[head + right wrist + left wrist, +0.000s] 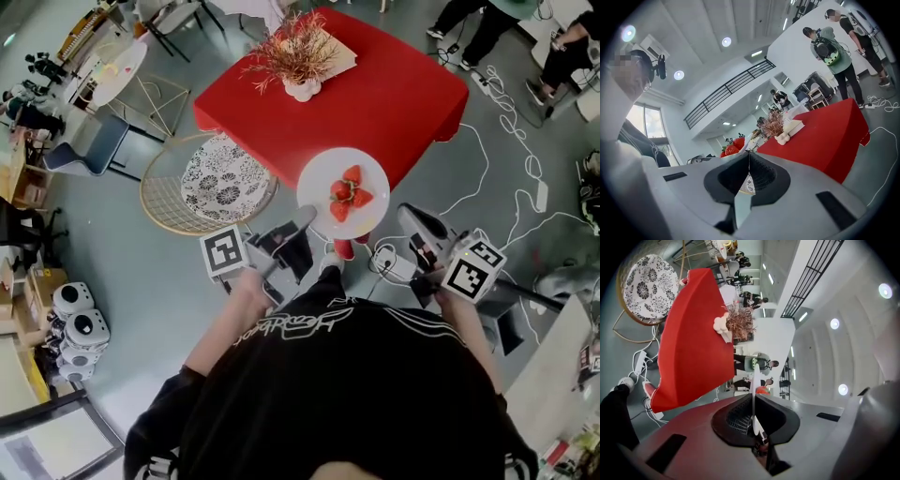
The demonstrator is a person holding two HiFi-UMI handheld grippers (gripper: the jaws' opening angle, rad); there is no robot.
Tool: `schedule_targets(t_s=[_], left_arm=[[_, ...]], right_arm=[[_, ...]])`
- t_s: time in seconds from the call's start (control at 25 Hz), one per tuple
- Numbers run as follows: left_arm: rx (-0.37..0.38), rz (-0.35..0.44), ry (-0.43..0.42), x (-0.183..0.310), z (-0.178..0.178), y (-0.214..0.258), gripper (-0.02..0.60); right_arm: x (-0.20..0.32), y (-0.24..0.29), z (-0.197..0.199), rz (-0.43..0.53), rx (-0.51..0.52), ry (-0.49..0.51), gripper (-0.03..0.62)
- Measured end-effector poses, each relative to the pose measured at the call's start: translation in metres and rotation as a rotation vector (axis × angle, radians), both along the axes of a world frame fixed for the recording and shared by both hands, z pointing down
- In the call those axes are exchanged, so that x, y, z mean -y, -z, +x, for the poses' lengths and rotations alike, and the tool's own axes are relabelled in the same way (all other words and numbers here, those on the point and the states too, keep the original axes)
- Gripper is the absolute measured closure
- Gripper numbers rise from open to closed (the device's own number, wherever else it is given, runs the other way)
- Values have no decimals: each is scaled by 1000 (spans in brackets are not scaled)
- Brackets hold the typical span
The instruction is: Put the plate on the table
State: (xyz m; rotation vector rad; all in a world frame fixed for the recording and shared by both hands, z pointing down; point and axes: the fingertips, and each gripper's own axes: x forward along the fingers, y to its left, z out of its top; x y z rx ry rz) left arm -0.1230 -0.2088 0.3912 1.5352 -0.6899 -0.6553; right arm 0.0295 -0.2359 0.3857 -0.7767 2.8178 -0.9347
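1. While both grippers clamp it, the white plate point(367, 176) hangs at the near edge of the red table point(394, 94), its outline overlapping that edge in the head view; whether it touches the tabletop cannot be told
2. Left gripper point(302, 218): jaws closed on the plate's rim, just off the table's near edge; the left gripper view shows the rim edge-on, a thin white line pinched between the pads
3. Right gripper point(402, 210): jaws closed on the opposite rim, also just off the table's near edge; the right gripper view shows a sliver of the plate between the pads
4. Strawberries point(349, 195): red, grouped at the plate's centre, close to the table's near edge
5. White vase point(302, 90) with dried sprigs: upright on the table's far half, well apart from the plate
6. Wicker chair point(161, 202) with patterned cushion point(220, 178): on the floor just beside the table's left side
7. White cables point(511, 178): on the floor off the table's right side
8. Person in a black top point(347, 394): at the table's near side, one gripper in each hand
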Motion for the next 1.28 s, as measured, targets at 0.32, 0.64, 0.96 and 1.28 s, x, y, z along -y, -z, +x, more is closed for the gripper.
schedule_targets(t_s=[0.32, 0.64, 0.96, 1.28], left_arm=[[13, 38, -29, 61, -16, 6, 563], [18, 27, -52, 90, -17, -7, 563], [29, 24, -66, 131, -16, -19, 563], [45, 40, -45, 174, -18, -29, 563]], right_arm=[[52, 3, -15, -4, -16, -15, 586], [70, -11, -15, -45, -14, -28, 586], [91, -28, -13, -89, -12, -50, 586], [92, -32, 0, -107, -27, -94, 586]])
